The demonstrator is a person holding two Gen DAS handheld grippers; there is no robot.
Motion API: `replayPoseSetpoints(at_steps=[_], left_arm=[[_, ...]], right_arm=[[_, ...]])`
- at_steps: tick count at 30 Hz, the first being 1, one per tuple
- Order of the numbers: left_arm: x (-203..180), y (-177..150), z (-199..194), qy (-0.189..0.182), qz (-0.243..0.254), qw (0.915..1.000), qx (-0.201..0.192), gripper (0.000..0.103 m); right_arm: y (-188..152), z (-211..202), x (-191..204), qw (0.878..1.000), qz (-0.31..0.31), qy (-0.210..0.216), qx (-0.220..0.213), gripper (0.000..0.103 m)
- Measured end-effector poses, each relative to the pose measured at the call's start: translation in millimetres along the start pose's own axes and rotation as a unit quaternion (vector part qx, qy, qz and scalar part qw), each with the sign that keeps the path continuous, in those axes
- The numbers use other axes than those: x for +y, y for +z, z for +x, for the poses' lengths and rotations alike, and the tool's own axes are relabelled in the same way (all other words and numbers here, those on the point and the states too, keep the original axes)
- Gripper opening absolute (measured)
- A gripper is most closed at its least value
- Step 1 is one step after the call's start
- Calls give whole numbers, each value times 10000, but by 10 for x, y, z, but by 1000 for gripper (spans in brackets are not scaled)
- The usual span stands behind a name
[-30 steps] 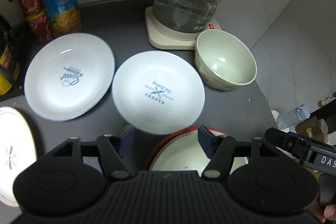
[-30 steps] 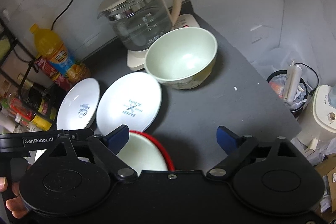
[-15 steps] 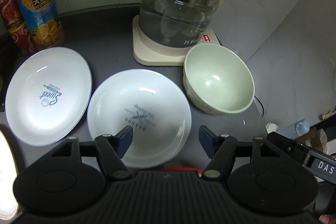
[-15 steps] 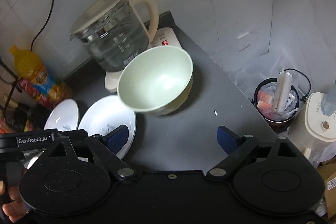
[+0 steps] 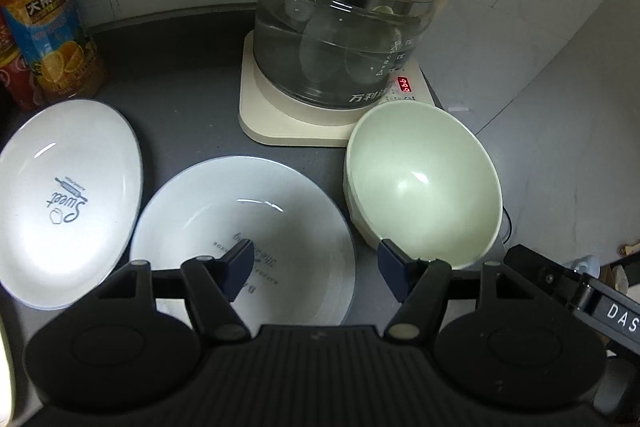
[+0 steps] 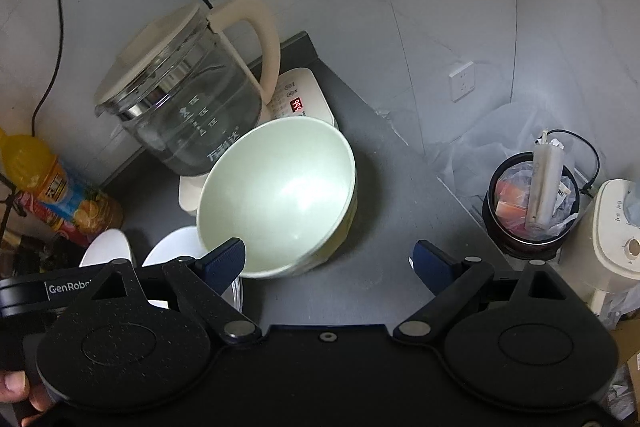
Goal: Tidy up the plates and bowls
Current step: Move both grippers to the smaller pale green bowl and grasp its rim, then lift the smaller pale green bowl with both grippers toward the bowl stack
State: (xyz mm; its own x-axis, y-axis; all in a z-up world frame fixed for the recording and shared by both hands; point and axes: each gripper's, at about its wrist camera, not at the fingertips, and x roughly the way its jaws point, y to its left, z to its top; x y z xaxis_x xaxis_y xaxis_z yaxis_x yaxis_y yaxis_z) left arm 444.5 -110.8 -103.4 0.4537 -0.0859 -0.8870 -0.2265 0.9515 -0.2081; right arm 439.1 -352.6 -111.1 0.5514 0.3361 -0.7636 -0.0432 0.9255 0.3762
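A dark grey desk (image 5: 192,75) carries two white plates side by side, one at the left (image 5: 64,199) and one in the near middle (image 5: 248,227). A pale green bowl (image 5: 424,191) sits right of them, just beside the cream kettle base (image 5: 272,119) at the far side. An orange juice bottle (image 5: 48,15) stands far left.

Right gripper (image 6: 328,261) jaws spread wide before the green bowl (image 6: 280,195).

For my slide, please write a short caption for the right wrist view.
Open right gripper approaching a pale green bowl beside the glass kettle on a dark counter.
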Motion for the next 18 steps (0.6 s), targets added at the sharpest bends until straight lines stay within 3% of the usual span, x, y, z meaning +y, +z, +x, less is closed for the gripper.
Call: replayPoseSetpoints(at_steps=[18], left_arm=[[-42, 249, 460, -21, -242, 9993, 289, 58]], right_arm=[[166, 583, 0, 9980, 435, 41, 459, 68]])
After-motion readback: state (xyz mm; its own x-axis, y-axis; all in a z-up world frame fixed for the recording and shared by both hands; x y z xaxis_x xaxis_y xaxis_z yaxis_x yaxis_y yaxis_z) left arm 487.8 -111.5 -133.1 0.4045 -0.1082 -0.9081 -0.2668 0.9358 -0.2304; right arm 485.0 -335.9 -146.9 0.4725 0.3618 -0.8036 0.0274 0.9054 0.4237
